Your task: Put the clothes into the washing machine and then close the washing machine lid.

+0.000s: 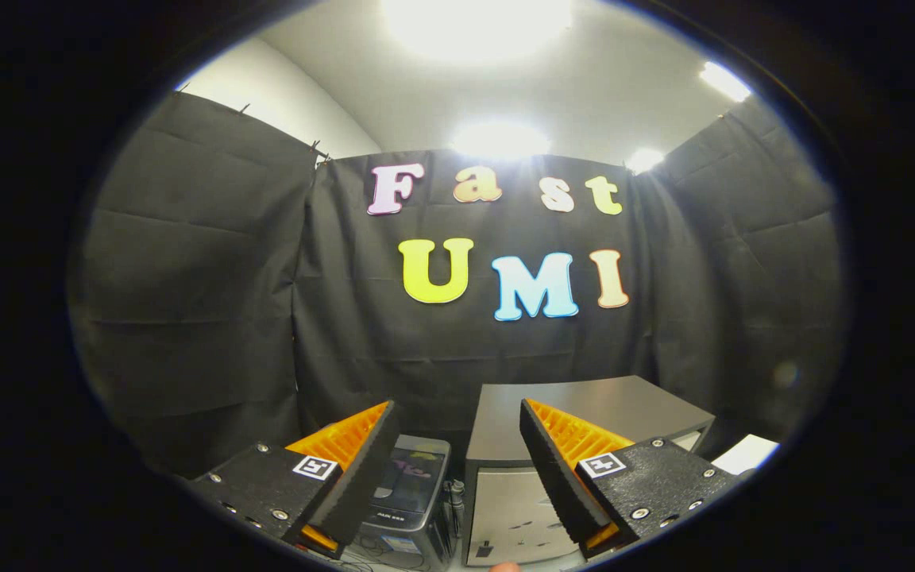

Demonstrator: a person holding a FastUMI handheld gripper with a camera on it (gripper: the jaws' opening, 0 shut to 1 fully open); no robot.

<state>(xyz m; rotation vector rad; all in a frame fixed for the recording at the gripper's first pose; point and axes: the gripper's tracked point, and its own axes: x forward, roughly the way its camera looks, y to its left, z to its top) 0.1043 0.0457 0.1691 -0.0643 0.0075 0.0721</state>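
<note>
Gripper (457,469) fingers apart, holding nothing; beyond them dark box-shaped machine (414,496) beside grey metal cabinet (584,409), black cloth wall (203,318) behind

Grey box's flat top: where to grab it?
Probably the top's front edge, from the front: it sits as a thin lip over the paler front face. Gripper is open, holding nothing.

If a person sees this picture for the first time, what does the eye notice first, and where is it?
First come the open claw and its two spread fingers, holding nothing. Just beyond them, between the fingers, stands a small dark grey machine with a dark lid, and beside it a larger grey box-shaped cabinet with a flat top. Bright ceiling lights glare above the booth's black cloth wall.
</note>
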